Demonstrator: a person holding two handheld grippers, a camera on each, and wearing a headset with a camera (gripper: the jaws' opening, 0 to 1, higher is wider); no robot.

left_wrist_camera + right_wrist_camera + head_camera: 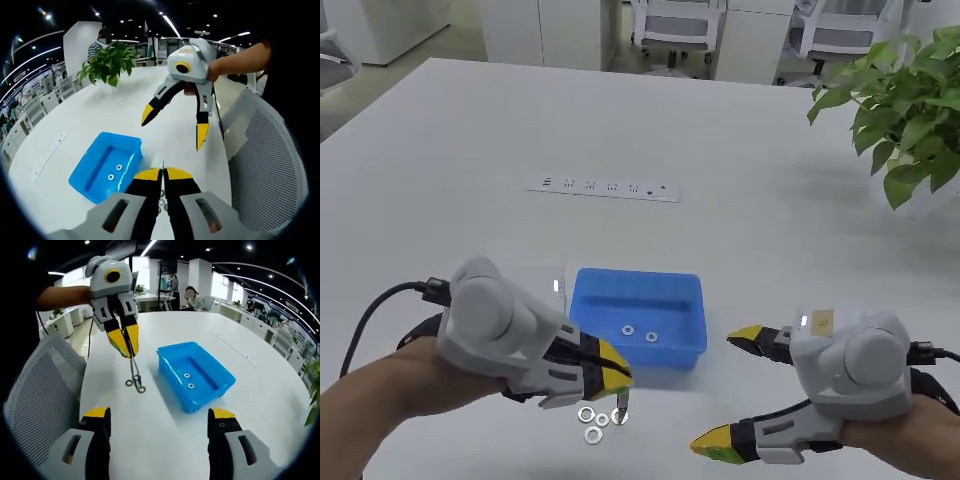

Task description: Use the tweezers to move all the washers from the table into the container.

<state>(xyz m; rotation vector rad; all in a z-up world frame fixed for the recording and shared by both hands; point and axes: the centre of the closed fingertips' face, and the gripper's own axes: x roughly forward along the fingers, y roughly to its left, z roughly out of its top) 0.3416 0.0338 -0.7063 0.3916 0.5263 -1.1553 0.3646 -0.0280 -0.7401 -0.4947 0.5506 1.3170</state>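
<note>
There is one blue container (638, 290), and two washers (628, 330) lie inside it. On the bench (770, 200) I count three loose washers (585, 413); a fourth I cannot tell. There is one pair of tweezers (134, 369). The grippers are two, the left gripper (618, 375) and the right gripper (712, 389). One power strip (603, 187), one plant (905, 100).

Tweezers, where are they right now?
In the right gripper view the tweezers hang pinched in the left tongs, tips at the loose washers on the table, left of the blue container.

Left gripper (617, 372) pinches tweezers (621, 408) at washers (592, 421); container (638, 276) beyond.
</note>
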